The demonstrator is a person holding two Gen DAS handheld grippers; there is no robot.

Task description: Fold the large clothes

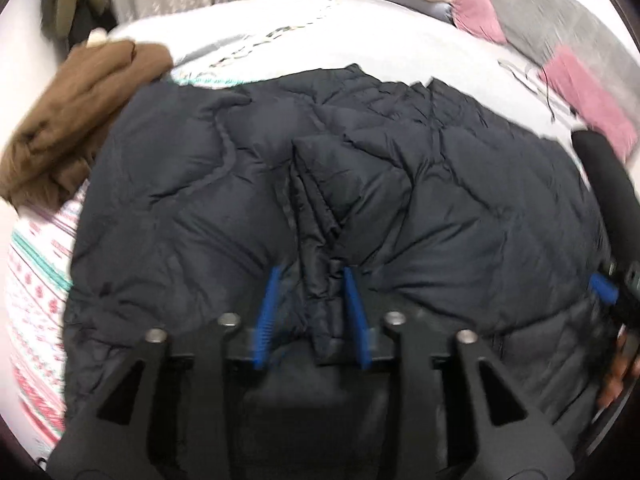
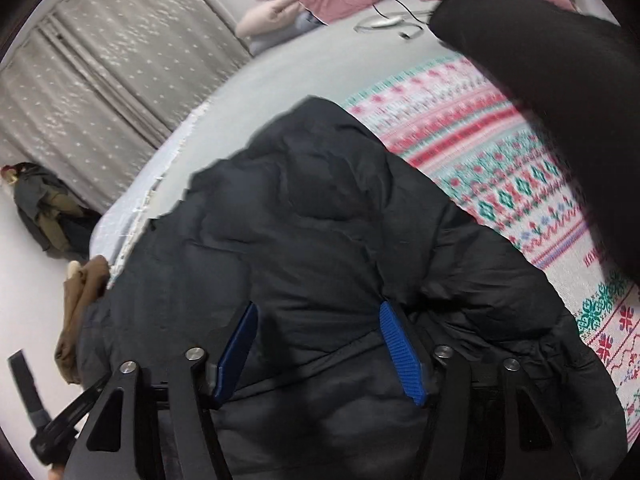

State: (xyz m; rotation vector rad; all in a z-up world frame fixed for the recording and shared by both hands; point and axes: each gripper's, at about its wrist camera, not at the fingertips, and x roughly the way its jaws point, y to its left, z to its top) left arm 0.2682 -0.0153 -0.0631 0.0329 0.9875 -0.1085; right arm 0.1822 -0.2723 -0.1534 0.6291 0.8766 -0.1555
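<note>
Left wrist view: the dark padded jacket [image 1: 320,184] lies spread on the bed [image 1: 280,36], unfolded; the left gripper [image 1: 316,312] straddles a fabric ridge, contact unclear.

Right wrist view: the right gripper [image 2: 320,344] stands wide around bulky padding, not clamped. Folding appears barely begun.

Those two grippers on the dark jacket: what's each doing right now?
Left gripper: closed on a raised fold of the jacket.
Right gripper: jaws apart over the jacket; grip cannot be told.
</note>
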